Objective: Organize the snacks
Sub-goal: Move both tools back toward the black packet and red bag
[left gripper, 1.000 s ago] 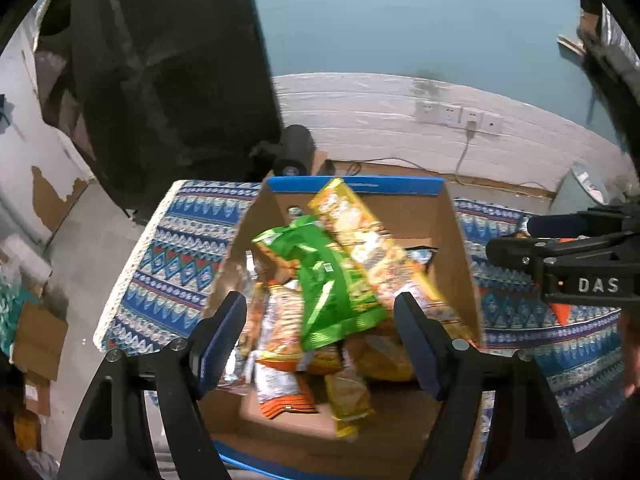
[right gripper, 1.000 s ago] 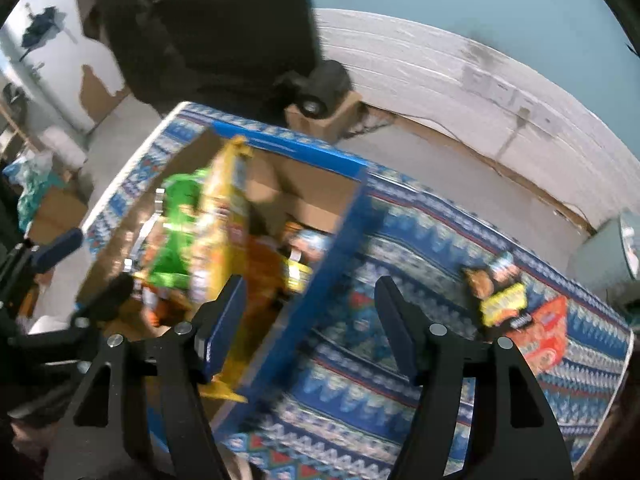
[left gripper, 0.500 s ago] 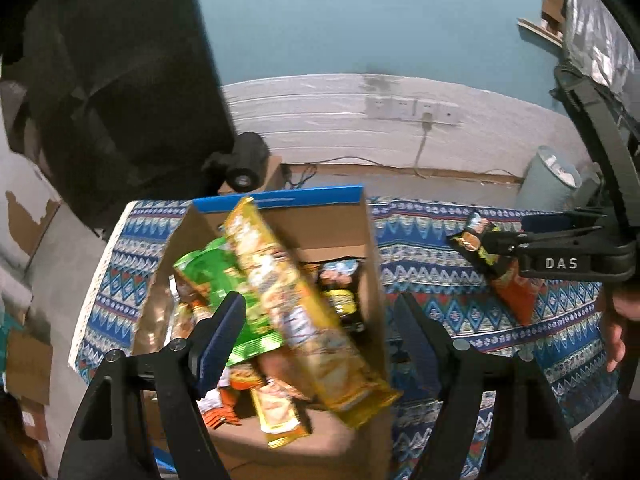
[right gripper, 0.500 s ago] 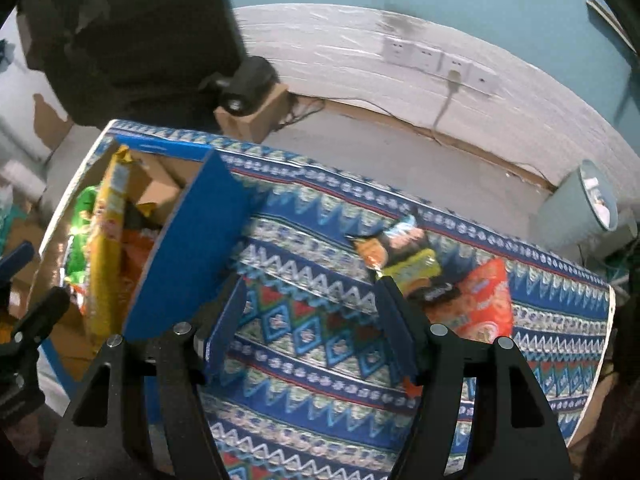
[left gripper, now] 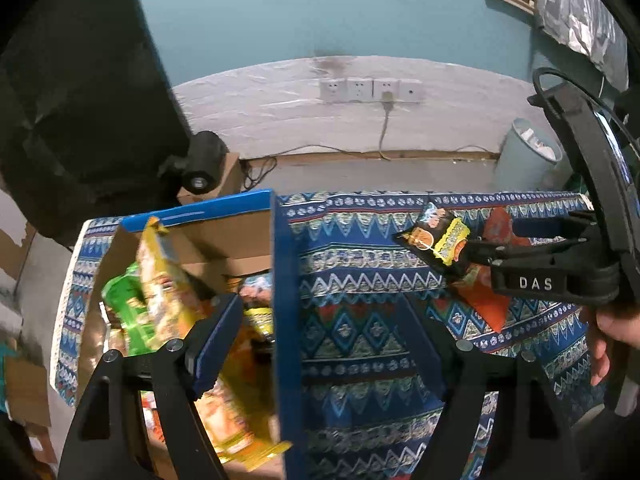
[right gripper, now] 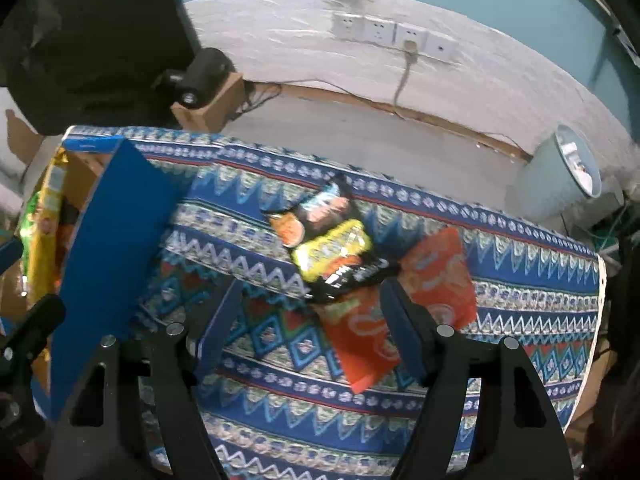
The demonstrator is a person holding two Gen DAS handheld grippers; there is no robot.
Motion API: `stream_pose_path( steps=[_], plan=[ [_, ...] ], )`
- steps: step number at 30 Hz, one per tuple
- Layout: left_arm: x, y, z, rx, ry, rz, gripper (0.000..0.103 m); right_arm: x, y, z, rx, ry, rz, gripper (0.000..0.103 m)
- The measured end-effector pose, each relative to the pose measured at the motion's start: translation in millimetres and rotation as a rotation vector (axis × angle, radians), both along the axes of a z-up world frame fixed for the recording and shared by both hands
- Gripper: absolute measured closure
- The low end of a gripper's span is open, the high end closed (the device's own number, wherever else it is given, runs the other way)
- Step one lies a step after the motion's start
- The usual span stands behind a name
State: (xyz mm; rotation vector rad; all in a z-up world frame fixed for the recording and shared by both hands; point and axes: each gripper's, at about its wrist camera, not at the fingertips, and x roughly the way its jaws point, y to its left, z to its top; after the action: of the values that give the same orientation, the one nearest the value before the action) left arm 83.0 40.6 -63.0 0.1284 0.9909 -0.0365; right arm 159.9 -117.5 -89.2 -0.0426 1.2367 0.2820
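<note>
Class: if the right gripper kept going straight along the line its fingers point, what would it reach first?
Most likely the orange snack packet lying between the opening, empty jaws of the right gripper, where the black snack packet overlaps it; depth is uncertain.

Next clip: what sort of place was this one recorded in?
Probably a lived-in room at home or a makeshift workroom, not a kitchen. A table under a blue patterned woven cloth stands by a teal wall with a worn white lower band, a row of white wall sockets and a pale grey waste bin on bare floor.
</note>
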Motion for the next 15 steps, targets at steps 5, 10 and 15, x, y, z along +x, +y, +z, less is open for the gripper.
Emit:
stream_pose_path(
  steps=[5,10,15],
  plan=[
    [19,-11,-18,-0.034,0.053,0.008,0.023,5,-18,-15,-0.010,0.023,-0.029,0.031],
    [31,-20,-35,-0.047,0.089,0.014,0.023,9,-32,-31,-0.042,0.036,-0.048,0.031],
    [39,-32,-49,-0.019,0.106,0.005,0.023,13,-38,-49,-0.089,0.050,-0.052,0.031]
  ],
)
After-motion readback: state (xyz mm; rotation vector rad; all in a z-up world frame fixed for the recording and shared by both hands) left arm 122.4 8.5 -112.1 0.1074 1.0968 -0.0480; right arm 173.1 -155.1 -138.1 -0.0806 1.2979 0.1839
